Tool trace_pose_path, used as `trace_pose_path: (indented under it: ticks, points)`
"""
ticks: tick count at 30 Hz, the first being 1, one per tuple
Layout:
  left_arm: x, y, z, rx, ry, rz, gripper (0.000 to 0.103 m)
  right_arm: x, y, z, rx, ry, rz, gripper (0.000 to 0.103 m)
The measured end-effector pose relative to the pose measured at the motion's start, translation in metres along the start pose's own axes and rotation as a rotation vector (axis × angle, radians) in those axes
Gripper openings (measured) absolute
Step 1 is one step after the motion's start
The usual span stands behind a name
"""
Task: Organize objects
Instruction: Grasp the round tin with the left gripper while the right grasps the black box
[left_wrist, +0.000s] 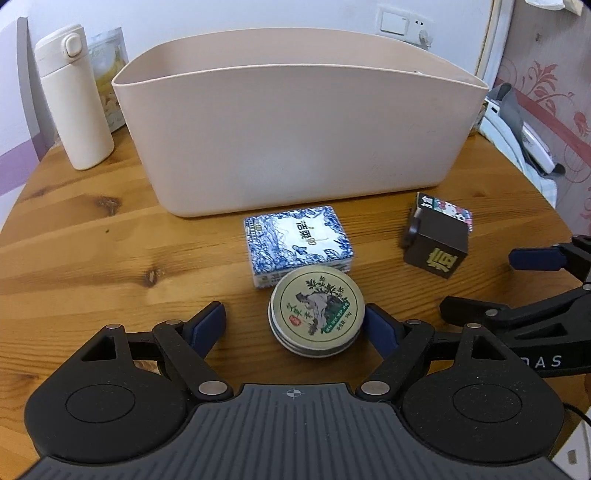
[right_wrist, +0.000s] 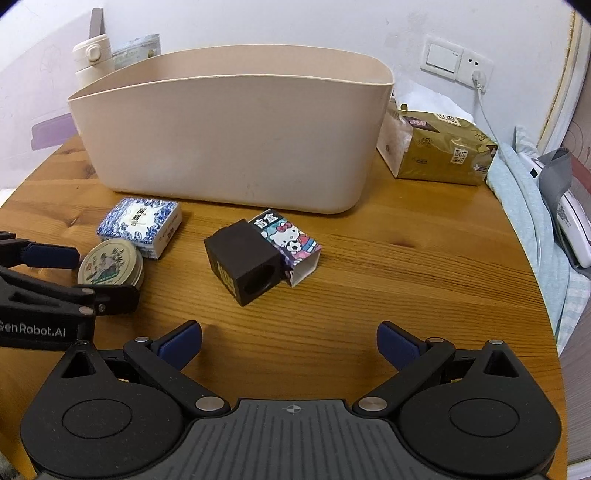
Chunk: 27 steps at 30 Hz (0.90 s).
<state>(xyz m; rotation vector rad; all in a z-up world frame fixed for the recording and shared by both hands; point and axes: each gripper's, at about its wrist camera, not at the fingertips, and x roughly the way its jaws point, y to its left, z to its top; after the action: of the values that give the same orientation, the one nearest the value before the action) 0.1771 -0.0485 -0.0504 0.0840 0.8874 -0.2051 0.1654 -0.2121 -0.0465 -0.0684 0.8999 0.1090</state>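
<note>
4 small things sit on the round wooden table in front of a big beige plastic bin, none of them in it yet. Closest to the left gripper is a round tin with a plant painting on its lid. The jaws are spread wide on either side of it, the blue pads near its rim but not clamping, so nothing is held. Right behind the tin, touching it, is a blue-and-white patterned box lying flat, just in front of the bin's wall.

Off to the right there's a black cube box with a gold character on 1 face and a round hole in another, and it leans against a Hello Kitty carton lying on its side. The right gripper hangs over bare wood a bit short of that pair, jaws wide open too and gripping nothing.

Around the edges: a cream flip-top thermos stands upright left of the bin with a snack pouch behind it, and a gold tissue pack sits to the bin's right. A wall switch and socket has a white plug in it. Whatever is inside the bin can't be seen from either wrist view.
</note>
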Motion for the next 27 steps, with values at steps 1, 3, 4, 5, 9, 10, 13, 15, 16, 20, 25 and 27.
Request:
trace_pose_path:
  ticks: [1, 3, 4, 5, 9, 10, 13, 15, 16, 20, 25, 27]
  points:
    - [0.001, 0.001, 0.000, 0.001, -0.002, 0.003, 0.082, 0.002, 0.000, 0.001, 0.005, 0.003, 0.007, 0.097]
    - [0.001, 0.003, 0.000, 0.001, -0.007, 0.006, 0.082, 0.006, 0.001, 0.002, 0.007, 0.005, 0.016, 0.095]
    - [0.002, 0.005, 0.001, 0.001, -0.009, 0.007, 0.082, 0.007, 0.002, 0.003, -0.001, 0.001, 0.014, 0.094]
    - [0.003, 0.006, 0.001, 0.001, -0.011, 0.008, 0.082, 0.008, 0.004, 0.004, -0.004, -0.001, 0.018, 0.094]
    - [0.005, 0.011, 0.001, -0.001, -0.026, 0.020, 0.082, 0.012, 0.006, 0.008, -0.007, -0.008, 0.025, 0.094]
    - [0.005, 0.012, 0.001, -0.004, -0.029, 0.023, 0.082, 0.013, 0.007, 0.009, -0.009, -0.010, 0.026, 0.093]
    - [0.006, 0.015, 0.002, 0.001, -0.032, 0.024, 0.082, 0.016, 0.010, 0.012, -0.015, -0.011, 0.026, 0.093]
    - [0.007, 0.017, 0.003, 0.003, -0.034, 0.025, 0.082, 0.017, 0.012, 0.014, -0.017, -0.013, 0.028, 0.093]
    - [0.007, 0.018, 0.003, 0.003, -0.035, 0.026, 0.082, 0.018, 0.013, 0.014, -0.018, -0.015, 0.029, 0.093]
    - [0.007, 0.022, 0.004, 0.001, -0.040, 0.028, 0.082, 0.020, 0.015, 0.017, -0.024, -0.021, 0.036, 0.092]
    - [0.008, 0.028, 0.004, -0.009, -0.051, 0.035, 0.082, 0.024, 0.019, 0.023, -0.032, -0.020, 0.040, 0.092]
    - [0.008, 0.030, 0.004, -0.014, -0.053, 0.038, 0.082, 0.026, 0.020, 0.025, -0.034, -0.022, 0.042, 0.092]
